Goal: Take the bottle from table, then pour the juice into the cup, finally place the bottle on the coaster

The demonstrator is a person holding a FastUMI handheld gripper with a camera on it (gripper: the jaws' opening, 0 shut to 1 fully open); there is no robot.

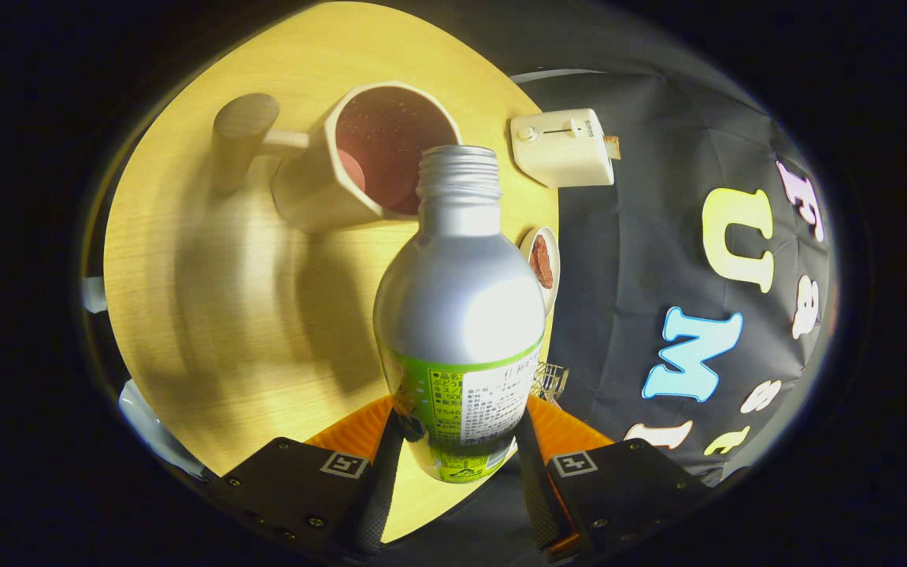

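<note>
A wooden cup (pixel 359 157) with a long side handle rests on the round wooden table (pixel 186 315), holding dark red juice. The gripper (pixel 457 457) is tipped over it, its two fingers (pixel 379 480) clamped on the lower body of the silver bottle (pixel 461 307). The open neck reaches the cup's rim. Right of it sit a white box (pixel 564 148) and a small dish (pixel 542 264), half hidden behind the bottle.
</note>
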